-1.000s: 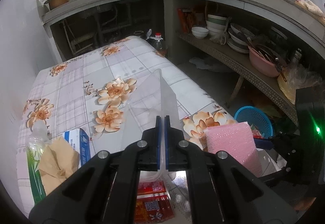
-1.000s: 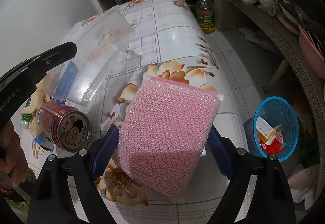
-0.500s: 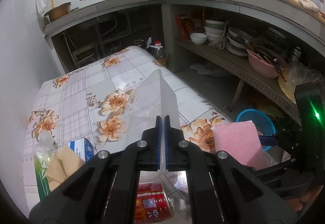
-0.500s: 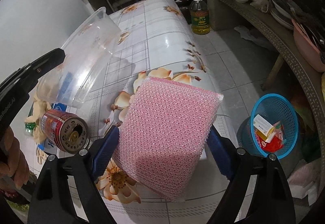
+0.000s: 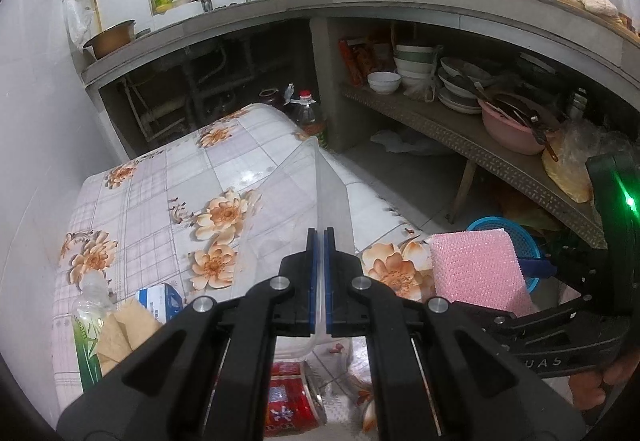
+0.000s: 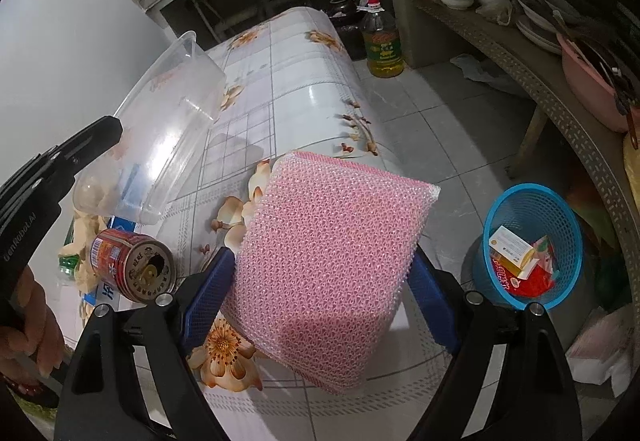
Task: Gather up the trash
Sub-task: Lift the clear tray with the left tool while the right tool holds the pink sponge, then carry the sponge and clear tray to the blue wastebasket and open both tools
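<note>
My left gripper is shut on the rim of a clear plastic container and holds it tilted above the floral table; it also shows in the right wrist view. My right gripper is shut on a pink mesh sponge, held above the table's near right edge; the sponge also shows in the left wrist view. A blue trash basket with some packaging in it stands on the floor to the right.
On the table lie a red can, a blue box, crumpled brown paper and a plastic bottle. An oil bottle stands on the floor. A shelf of dishes runs along the right.
Both grippers have risen and drawn back from the table with their loads. The container is lifted higher and tilted more; the basket shows more fully to the right.
</note>
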### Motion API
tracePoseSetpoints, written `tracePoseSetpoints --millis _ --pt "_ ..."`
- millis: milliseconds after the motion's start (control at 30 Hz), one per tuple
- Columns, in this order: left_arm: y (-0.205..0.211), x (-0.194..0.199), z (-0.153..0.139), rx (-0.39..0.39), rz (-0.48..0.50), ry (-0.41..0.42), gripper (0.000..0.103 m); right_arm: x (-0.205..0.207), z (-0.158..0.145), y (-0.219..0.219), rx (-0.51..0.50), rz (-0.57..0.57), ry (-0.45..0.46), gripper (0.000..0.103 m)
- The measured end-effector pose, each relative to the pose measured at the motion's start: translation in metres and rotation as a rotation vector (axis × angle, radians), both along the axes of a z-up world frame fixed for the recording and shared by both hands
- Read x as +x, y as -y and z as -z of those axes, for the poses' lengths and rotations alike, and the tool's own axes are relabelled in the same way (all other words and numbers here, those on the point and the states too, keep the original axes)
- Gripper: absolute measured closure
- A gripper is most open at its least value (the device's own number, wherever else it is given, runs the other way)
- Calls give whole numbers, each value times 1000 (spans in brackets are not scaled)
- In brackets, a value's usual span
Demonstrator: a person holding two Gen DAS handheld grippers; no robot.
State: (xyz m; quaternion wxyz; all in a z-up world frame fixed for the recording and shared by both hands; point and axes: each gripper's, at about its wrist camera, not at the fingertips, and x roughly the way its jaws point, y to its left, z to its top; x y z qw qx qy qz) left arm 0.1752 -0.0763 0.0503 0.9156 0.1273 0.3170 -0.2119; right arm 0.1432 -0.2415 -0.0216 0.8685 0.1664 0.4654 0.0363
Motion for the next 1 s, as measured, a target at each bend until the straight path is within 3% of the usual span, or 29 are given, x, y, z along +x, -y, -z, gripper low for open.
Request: tracePoseSetpoints --millis 633,1000 --pt "36 -36 -11 -43 127 -1 102 -55 -3 68 76 179 16 20" --pt "81 -53 -12 -45 221 -31 102 -83 8 119 162 298 22 20"
